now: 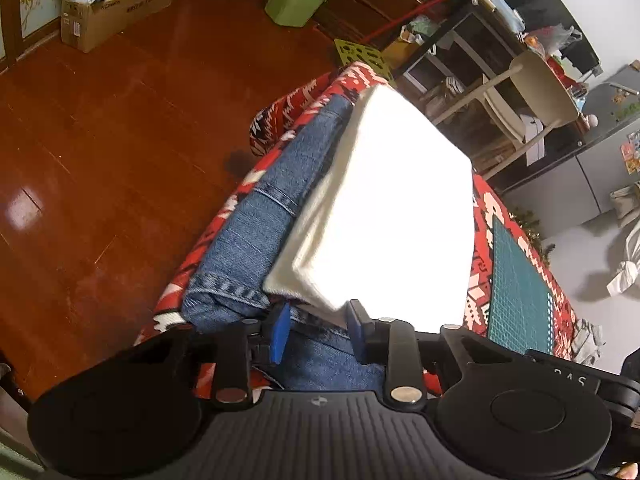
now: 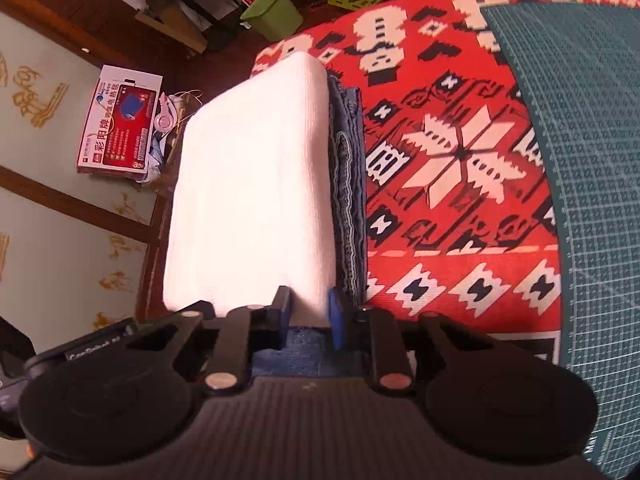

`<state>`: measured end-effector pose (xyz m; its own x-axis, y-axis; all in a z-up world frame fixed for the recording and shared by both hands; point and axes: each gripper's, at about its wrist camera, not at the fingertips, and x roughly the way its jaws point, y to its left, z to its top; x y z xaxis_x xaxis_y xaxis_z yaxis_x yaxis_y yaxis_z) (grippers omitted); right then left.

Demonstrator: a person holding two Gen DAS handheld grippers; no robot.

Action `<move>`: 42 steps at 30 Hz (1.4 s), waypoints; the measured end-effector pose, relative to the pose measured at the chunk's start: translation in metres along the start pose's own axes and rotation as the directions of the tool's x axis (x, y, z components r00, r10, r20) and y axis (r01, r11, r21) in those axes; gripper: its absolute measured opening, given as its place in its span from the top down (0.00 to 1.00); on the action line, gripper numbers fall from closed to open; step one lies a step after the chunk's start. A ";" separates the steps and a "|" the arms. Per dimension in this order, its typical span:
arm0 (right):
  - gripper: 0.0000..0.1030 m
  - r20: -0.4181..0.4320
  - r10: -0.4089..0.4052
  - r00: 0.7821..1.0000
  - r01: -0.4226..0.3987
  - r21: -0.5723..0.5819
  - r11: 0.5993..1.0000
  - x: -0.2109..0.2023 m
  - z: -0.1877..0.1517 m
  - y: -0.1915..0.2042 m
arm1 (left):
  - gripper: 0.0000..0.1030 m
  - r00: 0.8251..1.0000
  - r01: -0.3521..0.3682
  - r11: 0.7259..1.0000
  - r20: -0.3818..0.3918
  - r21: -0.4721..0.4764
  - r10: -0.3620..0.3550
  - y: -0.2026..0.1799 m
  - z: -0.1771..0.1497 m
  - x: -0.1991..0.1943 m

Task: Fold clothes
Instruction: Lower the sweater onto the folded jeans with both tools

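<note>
A folded white garment lies on top of folded blue jeans at the edge of a table covered by a red patterned cloth. My left gripper is at the garment's near corner, its blue pads closed on the thick folded edge. In the right wrist view the same white garment stands beside the jeans, whose stacked layers show. My right gripper is shut on the garment's near edge, with white cloth filling the gap between its fingers.
A green cutting mat covers the patterned cloth to the right of the stack. Beyond the table edge is a wooden floor with a green bin, a cardboard box and a white chair.
</note>
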<state>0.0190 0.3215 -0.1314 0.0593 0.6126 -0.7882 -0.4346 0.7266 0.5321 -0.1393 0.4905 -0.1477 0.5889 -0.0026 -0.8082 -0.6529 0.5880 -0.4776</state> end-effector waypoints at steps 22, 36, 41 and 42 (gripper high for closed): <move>0.90 0.027 0.102 0.994 -0.102 0.003 0.995 -0.034 0.025 -0.030 | 0.81 0.998 0.056 0.996 0.032 0.068 -0.058 -0.037 0.025 -0.009; 0.59 0.058 0.057 0.997 -0.057 -0.006 0.998 0.028 0.142 -0.007 | 0.81 0.998 0.047 0.995 0.037 0.090 -0.051 -0.062 0.102 0.030; 0.67 0.033 0.063 0.997 -0.064 0.015 0.998 0.054 0.156 -0.008 | 0.81 0.998 0.047 0.994 0.023 0.103 -0.050 -0.069 0.113 0.043; 0.71 0.032 0.065 0.997 -0.066 0.020 0.998 0.056 0.155 -0.009 | 0.81 0.999 0.048 0.993 0.021 0.108 -0.050 -0.071 0.113 0.045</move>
<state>0.1657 0.3976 -0.1326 0.0597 0.6684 -0.7414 -0.4193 0.6908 0.5890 -0.0126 0.5400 -0.1116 0.6309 -0.0148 -0.7757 -0.5688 0.6711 -0.4754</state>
